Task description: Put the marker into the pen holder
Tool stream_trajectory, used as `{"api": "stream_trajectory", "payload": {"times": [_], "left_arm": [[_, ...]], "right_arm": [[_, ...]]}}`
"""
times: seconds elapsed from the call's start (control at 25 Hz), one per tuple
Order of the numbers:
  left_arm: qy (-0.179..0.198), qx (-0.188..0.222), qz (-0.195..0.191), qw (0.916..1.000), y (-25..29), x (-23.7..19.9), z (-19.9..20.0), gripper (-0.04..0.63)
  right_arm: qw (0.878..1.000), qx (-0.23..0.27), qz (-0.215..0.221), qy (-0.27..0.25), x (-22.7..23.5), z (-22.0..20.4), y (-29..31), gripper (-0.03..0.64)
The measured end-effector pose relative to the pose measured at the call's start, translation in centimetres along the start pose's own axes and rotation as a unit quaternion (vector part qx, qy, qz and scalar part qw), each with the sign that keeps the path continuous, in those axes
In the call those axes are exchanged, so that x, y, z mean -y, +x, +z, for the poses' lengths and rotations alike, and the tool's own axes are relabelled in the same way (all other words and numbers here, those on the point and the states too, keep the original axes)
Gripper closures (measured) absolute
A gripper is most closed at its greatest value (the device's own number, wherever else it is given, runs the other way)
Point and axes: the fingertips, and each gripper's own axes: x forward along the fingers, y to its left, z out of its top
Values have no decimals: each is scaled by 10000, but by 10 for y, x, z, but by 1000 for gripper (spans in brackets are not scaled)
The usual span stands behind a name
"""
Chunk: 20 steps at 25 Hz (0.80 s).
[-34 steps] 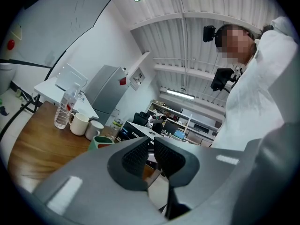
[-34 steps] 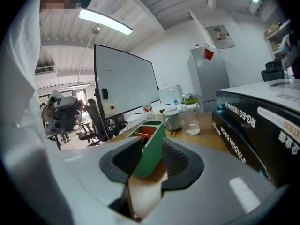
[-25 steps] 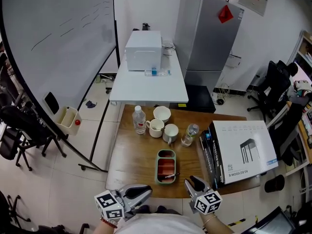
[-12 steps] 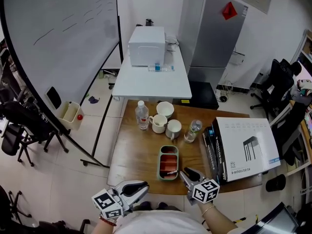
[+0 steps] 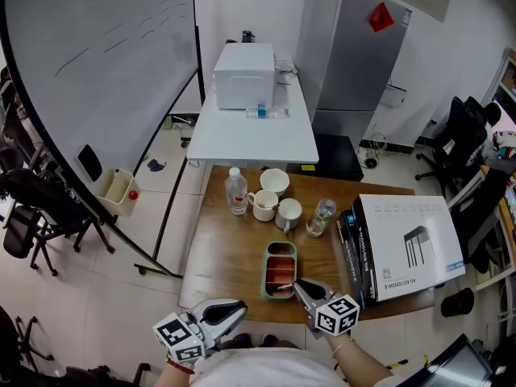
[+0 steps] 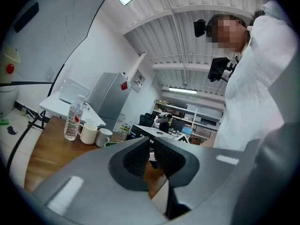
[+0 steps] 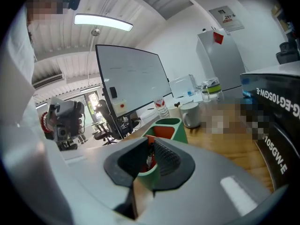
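Observation:
A green oblong holder (image 5: pixel 268 266) with a red inside lies on the wooden table (image 5: pixel 226 256); its wall (image 7: pixel 180 134) also shows just ahead in the right gripper view. My right gripper (image 5: pixel 297 286) (image 7: pixel 151 147) is at the holder's near end, and its jaws have just been closing. They are now shut on a thin dark-and-red marker (image 7: pixel 149 160), whose tip (image 5: pixel 284 286) pokes out over the holder's near compartment. My left gripper (image 5: pixel 239 307) (image 6: pixel 151 149) hovers at the table's near edge, shut, with nothing between its pads.
Beyond the holder stand a water bottle (image 5: pixel 236 190), two mugs (image 5: pixel 264 205) (image 5: pixel 288 214), a bowl (image 5: pixel 274 181) and a small bottle (image 5: pixel 321 214). A large white box (image 5: pixel 407 247) fills the table's right side. Farther off are a white table (image 5: pixel 254 135), a fridge (image 5: pixel 352 55) and a whiteboard (image 5: pixel 97 63).
My right gripper has moved forward and left to the holder's near end and closed on the marker. The left gripper has stayed by the table edge.

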Motion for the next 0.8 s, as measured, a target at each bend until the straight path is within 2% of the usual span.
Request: {"api": "stream_trajectory", "payload": {"times": [0.12,0.24,0.48,0.6,0.68,0.8], "left_arm": [[-50,204,34,9998,-2,-4,7,578],[-85,241,90,9996,0,-9,9,580],[50,415,250,9988,-7,-15,20,595],[65,456,367,9983,-13,-21,24,595],[85,454,482,9978,-18,-26,23,595],[56,487,605,9970,-22,-31,22,595]], "right_arm": [[9999,76,99,-92,-8,8,-3,591],[9994,225,214,-143,-17,25,-12,592],[9932,856,369,-695,-35,86,-33,592],[9902,1068,396,-810,-36,108,-30,592],[9902,996,377,-906,-34,106,-21,592],[9914,732,202,-1070,-24,81,-4,592]]}}
